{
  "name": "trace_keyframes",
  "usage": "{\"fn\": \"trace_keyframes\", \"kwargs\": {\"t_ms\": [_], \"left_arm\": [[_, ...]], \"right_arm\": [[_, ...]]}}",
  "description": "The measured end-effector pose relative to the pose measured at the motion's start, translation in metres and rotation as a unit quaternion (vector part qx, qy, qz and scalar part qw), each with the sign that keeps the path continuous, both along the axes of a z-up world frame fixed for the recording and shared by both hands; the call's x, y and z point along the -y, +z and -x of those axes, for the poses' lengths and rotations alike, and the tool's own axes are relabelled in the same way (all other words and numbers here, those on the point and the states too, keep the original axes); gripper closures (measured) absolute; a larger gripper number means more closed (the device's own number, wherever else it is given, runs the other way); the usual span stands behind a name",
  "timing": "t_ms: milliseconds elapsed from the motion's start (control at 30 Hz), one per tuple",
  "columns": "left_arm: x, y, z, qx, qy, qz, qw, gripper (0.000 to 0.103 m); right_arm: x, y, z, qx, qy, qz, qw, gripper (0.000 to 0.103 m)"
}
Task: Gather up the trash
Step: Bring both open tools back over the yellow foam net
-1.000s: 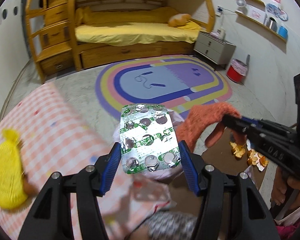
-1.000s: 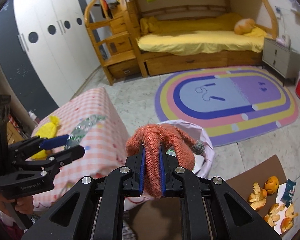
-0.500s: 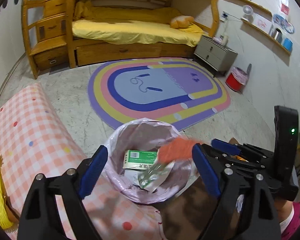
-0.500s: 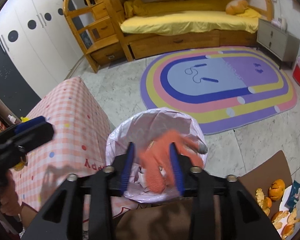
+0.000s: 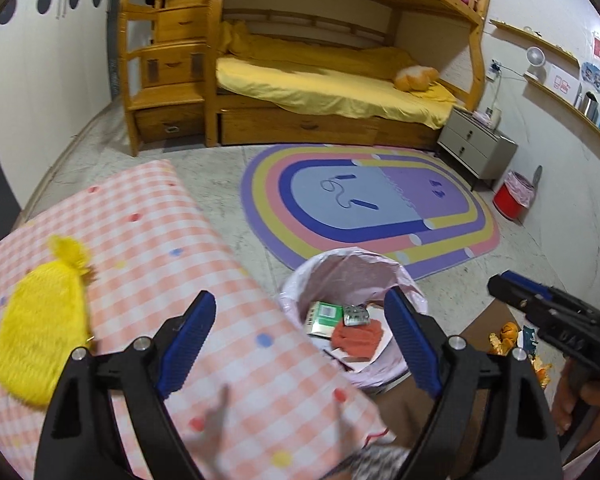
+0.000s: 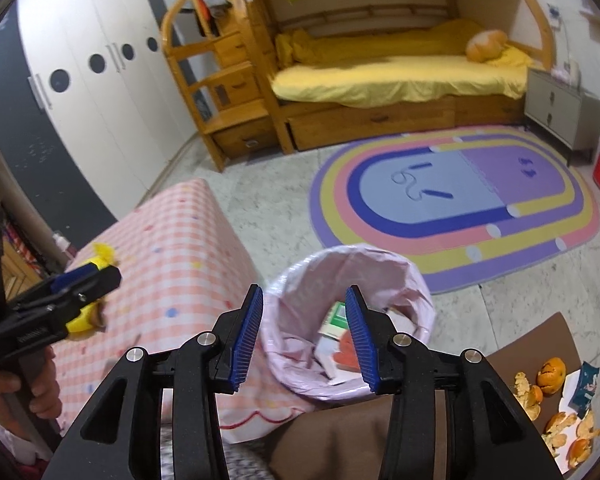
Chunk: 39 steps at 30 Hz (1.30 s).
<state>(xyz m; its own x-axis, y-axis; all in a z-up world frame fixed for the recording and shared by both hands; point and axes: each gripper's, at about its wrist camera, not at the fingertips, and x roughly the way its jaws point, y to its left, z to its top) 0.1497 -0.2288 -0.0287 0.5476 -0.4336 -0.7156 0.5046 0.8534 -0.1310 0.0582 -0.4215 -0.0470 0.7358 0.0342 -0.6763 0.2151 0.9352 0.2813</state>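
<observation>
A bin lined with a pink bag [image 5: 404, 276] [image 6: 416, 280] stands on the floor beside the pink checked table [image 5: 148, 248] [image 6: 172, 248]. Inside lie an orange glove [image 5: 358, 336] [image 6: 346, 354], a silver blister pack [image 5: 355, 315] and a green box [image 5: 322, 316] [image 6: 336, 316]. My left gripper [image 5: 300, 340] is open and empty above the table's edge. My right gripper [image 6: 305, 338] is open and empty above the bin. A yellow net bag [image 5: 40, 332] lies on the table at the left.
Orange peels and a wrapper [image 6: 556, 400] lie on a brown board [image 6: 540, 344] at the right. A striped rug [image 6: 452, 204], a wooden bunk bed [image 5: 328, 92], a grey nightstand [image 5: 476, 152] and a red bin [image 5: 512, 200] stand beyond.
The left gripper opened and dropped the blister pack into the bin. The right gripper opened and dropped the orange glove into the bin. The left gripper has shifted left over the table.
</observation>
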Motion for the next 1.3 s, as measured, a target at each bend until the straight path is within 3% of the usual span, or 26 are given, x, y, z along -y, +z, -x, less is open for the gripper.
{"fn": "trace_keyframes", "kwargs": {"t_ms": [267,367,567,900,1100,1233,1300], "left_arm": [[-0.071,0.009,0.031,0.019,0.065,-0.01,0.9977,0.019],[-0.103,0.005,0.04,0.014,0.096,-0.014,0.9952,0.019],[-0.174,-0.001,0.05,0.016,0.173,-0.022,0.9846,0.019],[-0.254,-0.014,0.052,-0.001,0.251,-0.013,0.9679,0.019],[-0.27,-0.022,0.047,-0.008,0.254,0.001,0.9671,0.019],[-0.268,-0.03,0.038,-0.016,0.246,0.0,0.9691,0.019],[-0.267,-0.032,0.033,-0.016,0.244,-0.004,0.9695,0.019]], "right_arm": [[-0.074,0.016,-0.003,0.021,0.093,0.003,0.995,0.058],[-0.106,0.013,-0.014,0.013,0.124,0.006,0.992,0.054],[-0.169,0.015,-0.031,0.012,0.187,0.019,0.982,0.05],[-0.248,0.001,-0.066,-0.014,0.256,0.06,0.965,0.047],[-0.272,-0.012,-0.083,-0.033,0.272,0.069,0.959,0.048],[-0.282,-0.02,-0.093,-0.044,0.28,0.081,0.956,0.062],[-0.287,-0.022,-0.095,-0.043,0.289,0.084,0.953,0.063]]}}
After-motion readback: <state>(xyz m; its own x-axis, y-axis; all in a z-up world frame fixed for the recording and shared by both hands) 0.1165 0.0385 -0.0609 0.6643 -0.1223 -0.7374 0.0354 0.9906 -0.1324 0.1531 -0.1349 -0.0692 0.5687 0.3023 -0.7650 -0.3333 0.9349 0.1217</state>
